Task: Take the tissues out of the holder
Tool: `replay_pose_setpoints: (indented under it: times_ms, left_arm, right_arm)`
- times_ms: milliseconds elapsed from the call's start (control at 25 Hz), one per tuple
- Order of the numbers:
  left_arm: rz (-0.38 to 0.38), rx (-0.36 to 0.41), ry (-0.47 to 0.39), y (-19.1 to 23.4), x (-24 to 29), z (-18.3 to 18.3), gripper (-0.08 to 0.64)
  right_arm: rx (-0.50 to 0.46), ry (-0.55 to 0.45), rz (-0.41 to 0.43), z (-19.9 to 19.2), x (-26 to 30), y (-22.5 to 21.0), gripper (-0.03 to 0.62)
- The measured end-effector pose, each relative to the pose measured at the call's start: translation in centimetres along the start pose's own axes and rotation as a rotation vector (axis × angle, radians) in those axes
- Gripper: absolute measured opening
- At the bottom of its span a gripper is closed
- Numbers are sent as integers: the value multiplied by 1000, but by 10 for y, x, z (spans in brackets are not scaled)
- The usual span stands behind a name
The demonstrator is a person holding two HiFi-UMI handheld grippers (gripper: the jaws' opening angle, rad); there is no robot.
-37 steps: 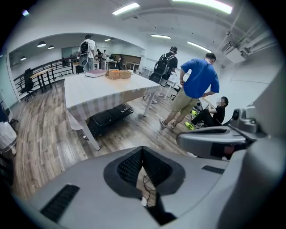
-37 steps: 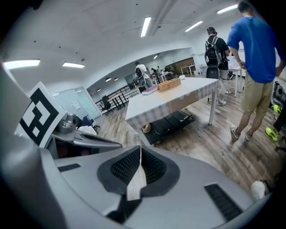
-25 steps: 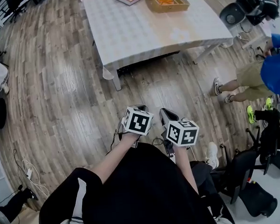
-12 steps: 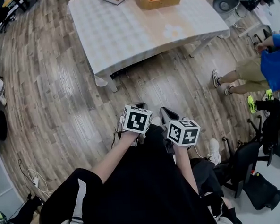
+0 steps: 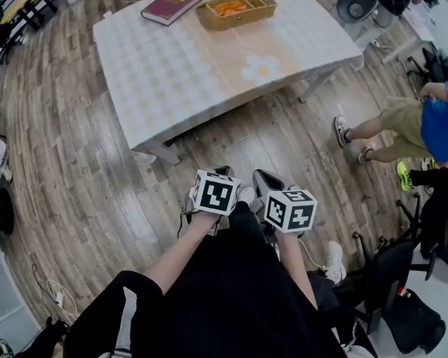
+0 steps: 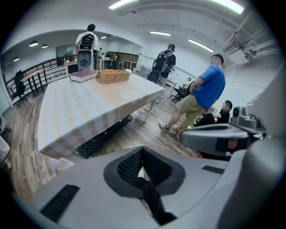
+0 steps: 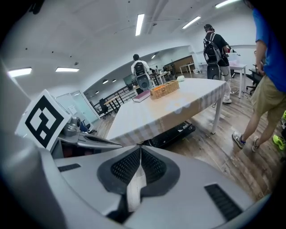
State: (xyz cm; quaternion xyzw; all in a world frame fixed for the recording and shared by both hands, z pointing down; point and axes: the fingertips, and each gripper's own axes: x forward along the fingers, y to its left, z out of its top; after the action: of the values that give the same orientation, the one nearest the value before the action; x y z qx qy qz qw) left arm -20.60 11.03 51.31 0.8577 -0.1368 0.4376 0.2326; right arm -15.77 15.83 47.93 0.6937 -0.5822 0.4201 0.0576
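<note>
The grey plastic left gripper (image 6: pixel 141 152) and right gripper (image 7: pixel 140 154) are both pinched shut on nothing, with the pale checked-cloth table (image 5: pixel 179 71) at twelve o'clock.

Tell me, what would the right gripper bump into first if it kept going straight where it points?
Probably the near edge of the cloth-covered table, or the wooden floor before it; depth is unclear.

Open-plan office: strip lights (image 7: pixel 139 24), office chairs (image 5: pixel 381 274).
</note>
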Motion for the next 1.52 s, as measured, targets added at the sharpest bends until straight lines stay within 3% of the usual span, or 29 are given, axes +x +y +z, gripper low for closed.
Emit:
replay_pose_setpoints:
  times_ms: [480,840,1080,1520]
  left_arm:
    - [67,-47,-18,-22,57,80,0]
    - [130,-90,1,-22,76,104,0]
    - [106,-105,14,-18,101,124,0]
    - [50,-79,-21,2,157,229,0]
  right_arm:
    - [-76,23,90,67,17,-77,18]
    - [-79,61,148,88,33,-105,17]
    - [-64,64,127,102,45,-124,18]
    - [-88,60,72,188,89,-173,18]
